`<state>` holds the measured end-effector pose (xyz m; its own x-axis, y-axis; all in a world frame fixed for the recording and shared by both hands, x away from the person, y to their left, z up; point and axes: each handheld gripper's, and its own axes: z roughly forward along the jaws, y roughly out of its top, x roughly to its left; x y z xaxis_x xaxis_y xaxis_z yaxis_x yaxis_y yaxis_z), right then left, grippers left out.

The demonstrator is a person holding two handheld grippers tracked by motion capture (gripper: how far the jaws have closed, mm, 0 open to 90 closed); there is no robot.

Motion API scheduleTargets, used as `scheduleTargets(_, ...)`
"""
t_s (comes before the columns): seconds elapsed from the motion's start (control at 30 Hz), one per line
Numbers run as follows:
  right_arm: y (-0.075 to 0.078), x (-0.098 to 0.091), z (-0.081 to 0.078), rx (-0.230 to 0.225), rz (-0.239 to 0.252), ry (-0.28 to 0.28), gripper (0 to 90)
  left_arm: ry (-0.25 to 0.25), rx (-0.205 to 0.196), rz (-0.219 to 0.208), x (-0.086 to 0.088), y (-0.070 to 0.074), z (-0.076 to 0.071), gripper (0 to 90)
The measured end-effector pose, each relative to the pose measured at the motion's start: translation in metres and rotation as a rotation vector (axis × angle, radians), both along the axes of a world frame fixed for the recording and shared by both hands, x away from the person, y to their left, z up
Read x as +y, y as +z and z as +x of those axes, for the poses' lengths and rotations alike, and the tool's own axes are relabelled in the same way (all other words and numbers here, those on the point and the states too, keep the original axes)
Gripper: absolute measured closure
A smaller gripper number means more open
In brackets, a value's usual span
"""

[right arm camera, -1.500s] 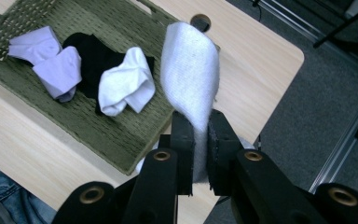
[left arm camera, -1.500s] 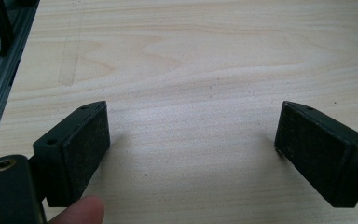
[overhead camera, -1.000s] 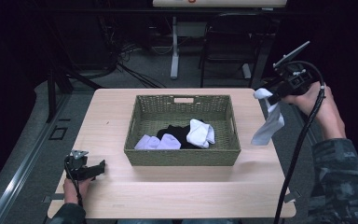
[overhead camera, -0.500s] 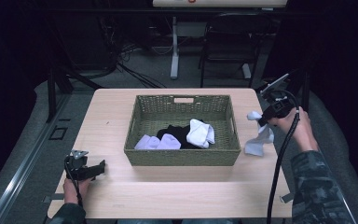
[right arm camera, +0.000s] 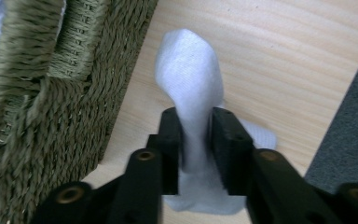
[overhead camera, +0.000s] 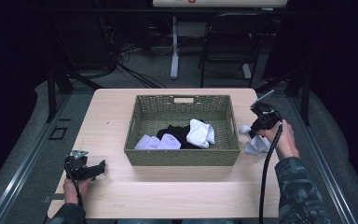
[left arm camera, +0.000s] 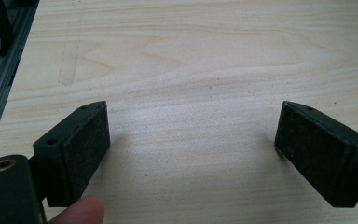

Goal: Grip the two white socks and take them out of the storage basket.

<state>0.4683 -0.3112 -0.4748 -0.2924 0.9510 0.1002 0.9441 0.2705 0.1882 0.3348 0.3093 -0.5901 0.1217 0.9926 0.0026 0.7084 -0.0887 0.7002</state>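
Sock point(right arm camera: 189, 70) is the thing you are working with: a white one, lying on the table point(overhead camera: 177, 196) just beside the right wall of the basket point(overhead camera: 182, 156). Nearest to you, your left gripper point(overhead camera: 100, 167) rests on the bare wood with its fingers point(left arm camera: 81, 144) spread wide and nothing between them. A little farther out, your right gripper point(right arm camera: 195, 126) is down over the sock. Its jaws have just been opening. The sock runs up between them, and I think they have let go, but it is a close call.

That sock looks soft, light and floppy. It will not break, and it will sag and fold when you lift it. Pinch a thick bunch near the middle so it does not slip out.

Farther on, inside the basket, lie white socks point(overhead camera: 200, 133) and a black one point(overhead camera: 179, 133).
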Motion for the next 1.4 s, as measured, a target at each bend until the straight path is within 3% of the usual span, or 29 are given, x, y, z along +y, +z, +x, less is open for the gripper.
scheduleTargets(0.13,-0.002,0.001,-0.001,0.013,0.017,0.006,54.9,0.0,0.0,0.0,0.0,0.0,0.0,9.9)
scheduleTargets(0.27,0.006,0.002,-0.004,0.004,0.022,0.013,45.2,0.0,-0.001,0.001,0.0,0.0,0.0,9.9)
scheduleTargets(0.43,0.026,0.005,-0.009,-0.03,0.019,0.019,33.7,0.0,-0.003,0.0,0.0,0.0,0.0,9.9)
scheduleTargets(0.5,0.038,0.005,-0.01,-0.019,0.017,0.04,29.3,0.0,-0.002,0.0,0.0,0.0,0.0,9.9)
scheduleTargets(0.73,0.073,0.015,-0.018,-0.051,0.025,0.068,15.1,0.0,-0.003,0.0,0.0,0.0,0.0,9.9)
scheduleTargets(0.9,0.097,0.028,-0.026,-0.086,0.038,0.09,12.4,0.0,-0.003,0.0,0.0,0.0,0.0,9.9)
scheduleTargets(1.07,0.119,0.043,-0.031,-0.103,0.047,0.148,10.2,-0.003,0.0,0.004,0.0,0.0,0.0,9.9)
scheduleTargets(1.4,0.14,0.079,-0.024,-0.123,0.077,0.237,9.0,-0.002,-0.002,0.002,0.0,0.0,0.0,9.9)
